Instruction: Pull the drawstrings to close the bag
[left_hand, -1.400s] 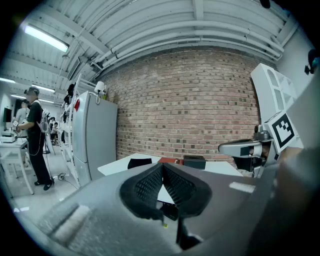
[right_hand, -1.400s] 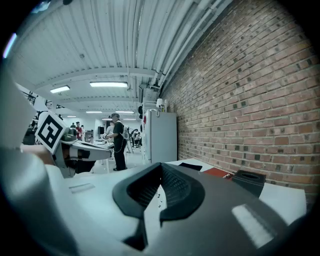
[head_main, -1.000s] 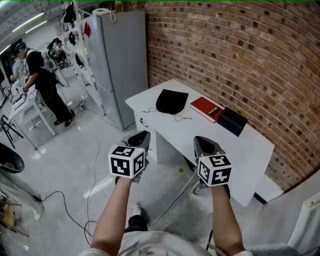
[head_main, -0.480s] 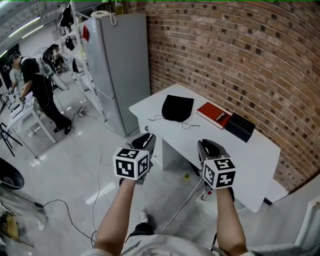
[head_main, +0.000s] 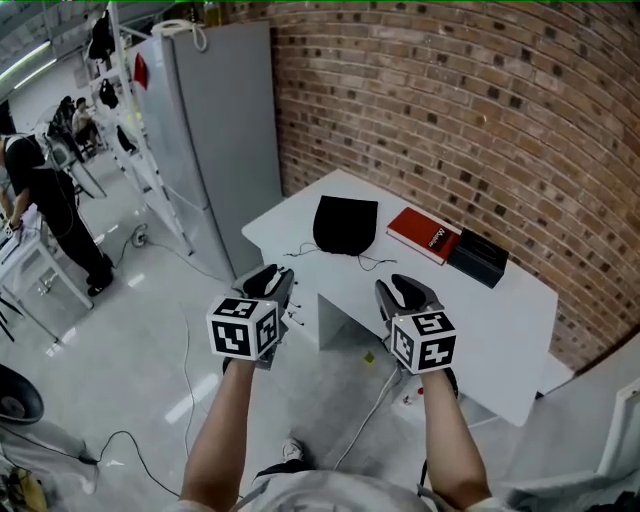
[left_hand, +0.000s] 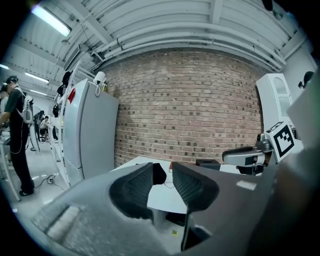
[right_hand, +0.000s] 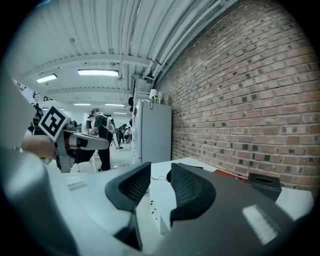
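In the head view the left gripper (head_main: 268, 278) and right gripper (head_main: 403, 291) were held in the air short of the white table (head_main: 500, 310), their marker cubes covering most of each jaw; the black bag (head_main: 345, 225) lay on the table near the far edge, well apart from both, with thin drawstrings (head_main: 300, 248) trailing toward the near edge, too fine to follow fully; a red book (head_main: 428, 235) and a black box (head_main: 478, 258) lay beside it by the brick wall (head_main: 450, 100); a person (head_main: 45, 210) stood cut off at the left edge. In the left gripper view the jaws stood spread, having just been opening, with nothing gripped; the bag (left_hand: 159, 173) showed only as a dark sliver in the gap behind them. In the right gripper view the jaws were likewise parted and empty, having just been opening; the bag (right_hand: 168, 176) was mostly hidden behind one jaw.
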